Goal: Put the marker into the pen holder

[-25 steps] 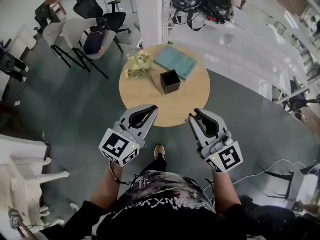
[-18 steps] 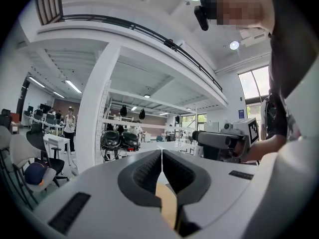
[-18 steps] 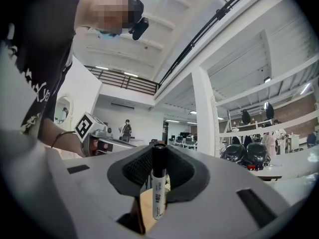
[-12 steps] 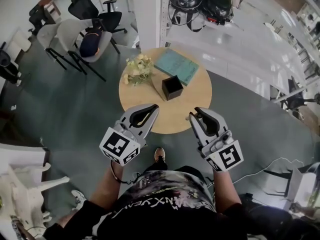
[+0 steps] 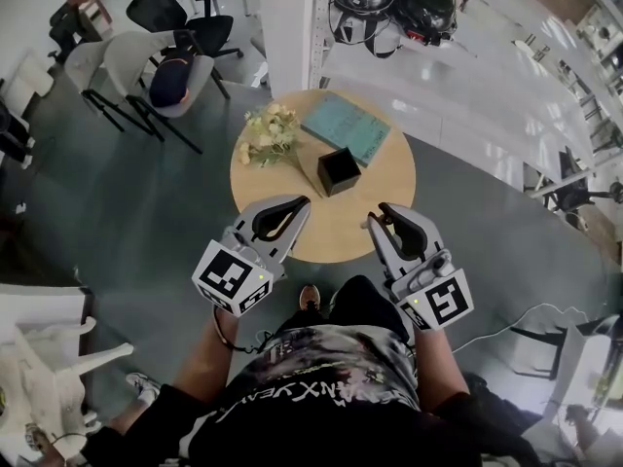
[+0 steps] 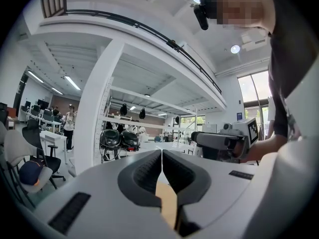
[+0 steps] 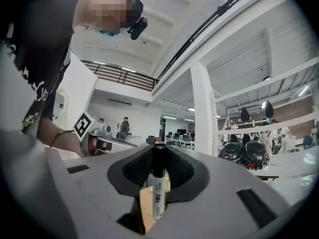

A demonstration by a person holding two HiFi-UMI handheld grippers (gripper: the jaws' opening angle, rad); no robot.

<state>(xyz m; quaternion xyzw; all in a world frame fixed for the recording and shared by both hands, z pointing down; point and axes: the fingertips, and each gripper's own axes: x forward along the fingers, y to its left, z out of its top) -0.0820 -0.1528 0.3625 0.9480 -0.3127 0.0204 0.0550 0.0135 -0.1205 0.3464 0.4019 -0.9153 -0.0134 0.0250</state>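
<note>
A black square pen holder point(image 5: 338, 170) stands on the round wooden table point(image 5: 380, 207), near its middle. My right gripper point(image 5: 375, 220) hovers over the table's front edge, shut on a white marker point(image 7: 159, 188) with a black cap that stands upright between the jaws. That marker is hard to make out in the head view. My left gripper point(image 5: 300, 202) is level with it on the left, its jaws pressed together with nothing between them point(image 6: 162, 153). Both grippers sit short of the pen holder.
On the table's far side lie a bunch of pale flowers point(image 5: 268, 129) and a teal book point(image 5: 346, 127). A white pillar point(image 5: 287, 27) and a shelf with dark helmets point(image 5: 394, 3) stand behind it. Chairs point(image 5: 146, 61) are at the back left.
Both grippers keep their pose and grip. The head view has drifted, so the table sits slightly nearer the jaw tips than before.
</note>
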